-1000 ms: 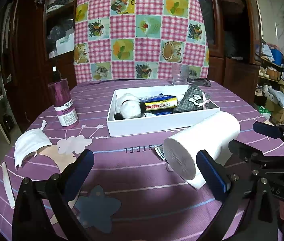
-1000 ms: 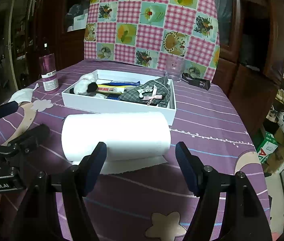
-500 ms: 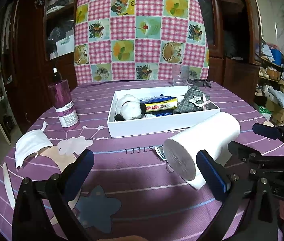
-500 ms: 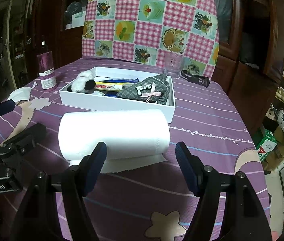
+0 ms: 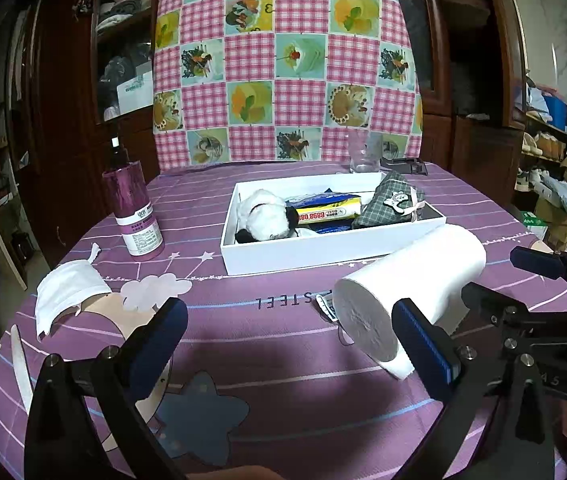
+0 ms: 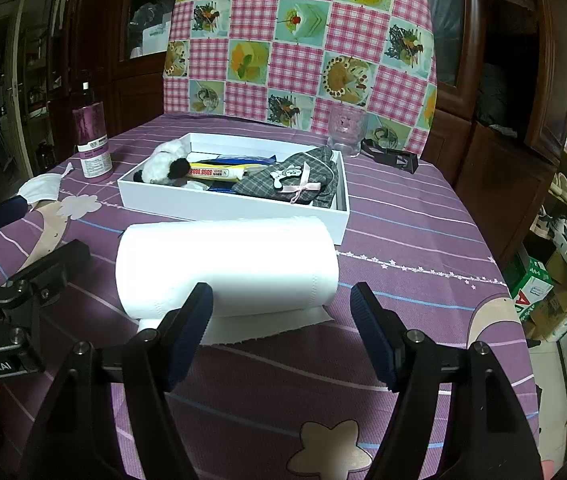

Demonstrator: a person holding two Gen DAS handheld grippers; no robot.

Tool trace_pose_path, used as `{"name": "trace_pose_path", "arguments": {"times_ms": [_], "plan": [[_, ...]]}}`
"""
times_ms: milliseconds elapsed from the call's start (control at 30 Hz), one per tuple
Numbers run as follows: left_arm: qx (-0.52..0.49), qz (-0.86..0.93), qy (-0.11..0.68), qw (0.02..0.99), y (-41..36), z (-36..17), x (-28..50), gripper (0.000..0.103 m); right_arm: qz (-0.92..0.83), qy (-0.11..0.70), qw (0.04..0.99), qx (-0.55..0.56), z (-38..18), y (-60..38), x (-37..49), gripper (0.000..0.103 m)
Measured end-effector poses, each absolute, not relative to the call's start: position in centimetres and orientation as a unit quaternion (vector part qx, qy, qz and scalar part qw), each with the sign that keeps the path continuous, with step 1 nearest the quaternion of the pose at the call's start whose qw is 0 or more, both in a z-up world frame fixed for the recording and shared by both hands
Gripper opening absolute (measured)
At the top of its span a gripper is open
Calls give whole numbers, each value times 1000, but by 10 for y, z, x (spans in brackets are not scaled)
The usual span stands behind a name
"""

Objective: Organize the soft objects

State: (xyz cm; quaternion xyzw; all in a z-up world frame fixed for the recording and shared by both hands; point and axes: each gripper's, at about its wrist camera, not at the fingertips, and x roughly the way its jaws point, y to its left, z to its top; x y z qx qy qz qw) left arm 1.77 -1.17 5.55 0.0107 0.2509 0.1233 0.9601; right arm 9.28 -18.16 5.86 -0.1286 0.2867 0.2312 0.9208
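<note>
A white paper towel roll (image 6: 227, 266) lies on its side on the purple tablecloth in front of a white box (image 6: 223, 206); it also shows in the left wrist view (image 5: 407, 288). The white box (image 5: 323, 250) holds a black-and-white plush toy (image 5: 267, 216), a yellow-blue tissue pack (image 5: 329, 210) and a grey plaid pouch (image 5: 391, 204). A white face mask (image 5: 67, 292) lies at the table's left. My left gripper (image 5: 287, 344) is open and empty, left of the roll. My right gripper (image 6: 281, 320) is open and empty, just before the roll.
A purple bottle (image 5: 133, 212) stands left of the box. A clear glass (image 6: 347, 130) and a black clip-like object (image 6: 391, 156) sit behind the box. A checkered cloth (image 5: 283, 64) hangs over dark cabinets behind. Cluttered boxes (image 6: 555, 280) lie on the floor right.
Both grippers have drifted slightly; the views shifted a little. Nothing was taken hold of or moved on the table.
</note>
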Motion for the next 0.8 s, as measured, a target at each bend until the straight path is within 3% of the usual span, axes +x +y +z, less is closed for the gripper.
{"name": "trace_pose_path", "arguments": {"times_ms": [800], "plan": [[6,121,256,959,-8,54,19,103,232,287,921,-128,59,-182,93,72]]}}
